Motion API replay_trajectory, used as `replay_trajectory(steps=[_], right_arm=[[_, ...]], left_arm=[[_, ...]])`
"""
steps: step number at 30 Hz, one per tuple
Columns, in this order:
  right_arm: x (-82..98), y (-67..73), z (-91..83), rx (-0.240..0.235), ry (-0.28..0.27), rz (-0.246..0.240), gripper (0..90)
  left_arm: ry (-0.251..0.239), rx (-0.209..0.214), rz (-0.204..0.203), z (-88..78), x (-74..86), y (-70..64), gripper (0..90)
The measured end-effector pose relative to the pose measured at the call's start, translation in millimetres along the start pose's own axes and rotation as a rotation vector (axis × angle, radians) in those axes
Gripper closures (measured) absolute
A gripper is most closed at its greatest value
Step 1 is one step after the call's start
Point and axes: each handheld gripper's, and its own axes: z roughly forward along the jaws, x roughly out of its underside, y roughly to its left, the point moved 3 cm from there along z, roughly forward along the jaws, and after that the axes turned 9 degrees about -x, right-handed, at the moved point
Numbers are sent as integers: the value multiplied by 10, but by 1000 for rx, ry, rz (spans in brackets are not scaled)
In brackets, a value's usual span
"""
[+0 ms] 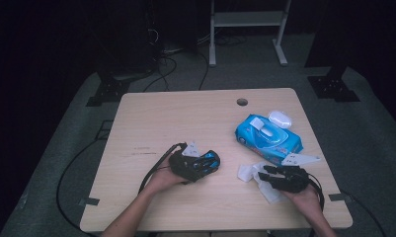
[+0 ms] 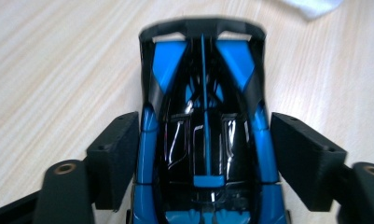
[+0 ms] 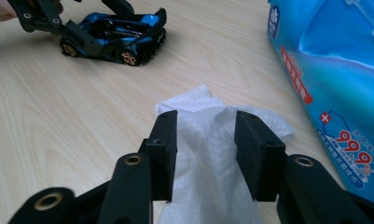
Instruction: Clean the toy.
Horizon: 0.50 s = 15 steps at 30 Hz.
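Blue and black, the toy car (image 1: 201, 165) is sitting on the tabletop (image 1: 156, 123) near the middle of its near edge, with the left tool (image 1: 205, 164) clamping its sides between both pads. Further right, the white wipe (image 1: 257, 177) is lying flat near the near right corner; the right tool (image 1: 265, 174) is straddling it with jaws partly apart, not pinching it. Just behind, the blue wipes pack (image 1: 269, 138) is lying by the right edge.
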Motion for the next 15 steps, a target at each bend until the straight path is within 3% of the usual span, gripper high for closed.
replay_trajectory(steps=[4,15], right_arm=[[-22,-5,-45,-11,-32,-7,534],[-40,19,-103,3,-65,-15,498]], left_arm=[[-25,-6,-12,-77,-35,12,194],[-66,-4,-50,-291,46,41,173]])
